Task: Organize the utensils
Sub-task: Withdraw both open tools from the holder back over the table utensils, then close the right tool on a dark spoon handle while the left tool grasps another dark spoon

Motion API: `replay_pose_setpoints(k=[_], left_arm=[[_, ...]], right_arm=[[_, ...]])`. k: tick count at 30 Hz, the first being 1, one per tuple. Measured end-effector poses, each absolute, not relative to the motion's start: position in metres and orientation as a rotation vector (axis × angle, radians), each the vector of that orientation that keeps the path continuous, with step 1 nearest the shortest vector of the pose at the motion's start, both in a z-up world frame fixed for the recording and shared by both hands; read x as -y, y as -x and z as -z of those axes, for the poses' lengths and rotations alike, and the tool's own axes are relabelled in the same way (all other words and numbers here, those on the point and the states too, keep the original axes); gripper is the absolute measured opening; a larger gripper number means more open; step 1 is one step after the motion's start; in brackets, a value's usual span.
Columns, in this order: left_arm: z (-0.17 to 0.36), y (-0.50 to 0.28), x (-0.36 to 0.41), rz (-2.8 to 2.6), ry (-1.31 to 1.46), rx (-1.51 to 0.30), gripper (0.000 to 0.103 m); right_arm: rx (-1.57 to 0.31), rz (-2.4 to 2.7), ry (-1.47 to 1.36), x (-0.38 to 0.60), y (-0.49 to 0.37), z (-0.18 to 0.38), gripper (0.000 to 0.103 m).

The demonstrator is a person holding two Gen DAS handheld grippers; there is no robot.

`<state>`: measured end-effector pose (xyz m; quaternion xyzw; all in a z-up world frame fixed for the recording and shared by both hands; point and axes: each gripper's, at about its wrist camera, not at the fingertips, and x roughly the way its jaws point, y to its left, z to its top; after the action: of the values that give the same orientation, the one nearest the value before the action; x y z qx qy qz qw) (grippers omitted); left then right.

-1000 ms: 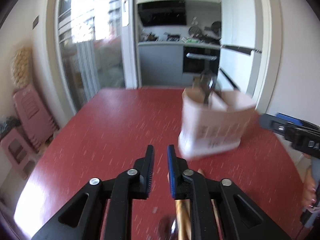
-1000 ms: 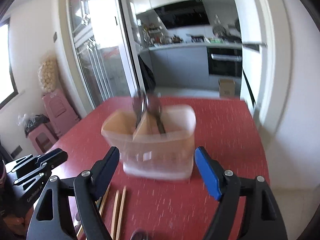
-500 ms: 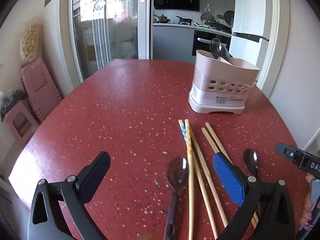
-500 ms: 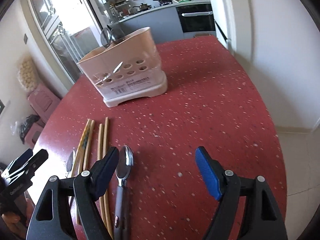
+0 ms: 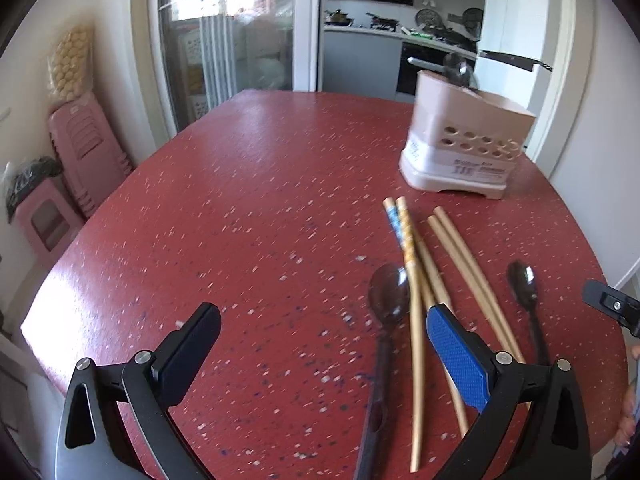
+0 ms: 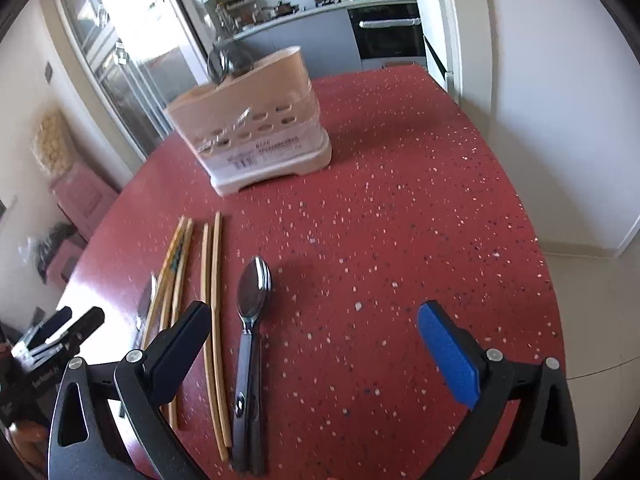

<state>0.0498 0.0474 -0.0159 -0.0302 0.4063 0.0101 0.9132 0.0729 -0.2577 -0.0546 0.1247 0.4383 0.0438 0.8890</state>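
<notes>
A pink utensil holder stands on the red table with spoons sticking out of it; it also shows in the right wrist view. Several wooden chopsticks lie in front of it, with one dark spoon to their left and another spoon to their right. In the right wrist view the chopsticks lie left of a spoon. My left gripper is open and empty above the table. My right gripper is open and empty, to the right of the spoon.
The table's right edge drops to a tiled floor. Pink stools stand by the wall at left. A kitchen counter and glass doors are behind the table. The other gripper shows at the left edge.
Both grippers have pulled back from the holder and tilted down toward the table. My left gripper went from nearly shut to wide open. The chopsticks and spoons have come into view.
</notes>
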Motion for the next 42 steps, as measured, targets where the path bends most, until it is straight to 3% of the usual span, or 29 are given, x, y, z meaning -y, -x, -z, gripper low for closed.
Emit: replay_pose_setpoints(k=[24, 29, 42], left_arm=[[0.054, -0.062, -0.058, 0.009, 0.021, -0.972, 0.103], [0.053, -0.064, -0.056, 0.023, 0.003, -0.971, 0.103], [0.056, -0.073, -0.043, 0.093, -0.037, -1.007, 0.103]], right_arm=[[-1.084, -0.056, -0.217, 0.237, -0.072, 0.077, 0.102], [-1.095, -0.077, -0.19, 0.225, -0.073, 0.077, 0.089], [-1.157, -0.1, -0.051, 0.188, -0.087, 0.081, 0.027]])
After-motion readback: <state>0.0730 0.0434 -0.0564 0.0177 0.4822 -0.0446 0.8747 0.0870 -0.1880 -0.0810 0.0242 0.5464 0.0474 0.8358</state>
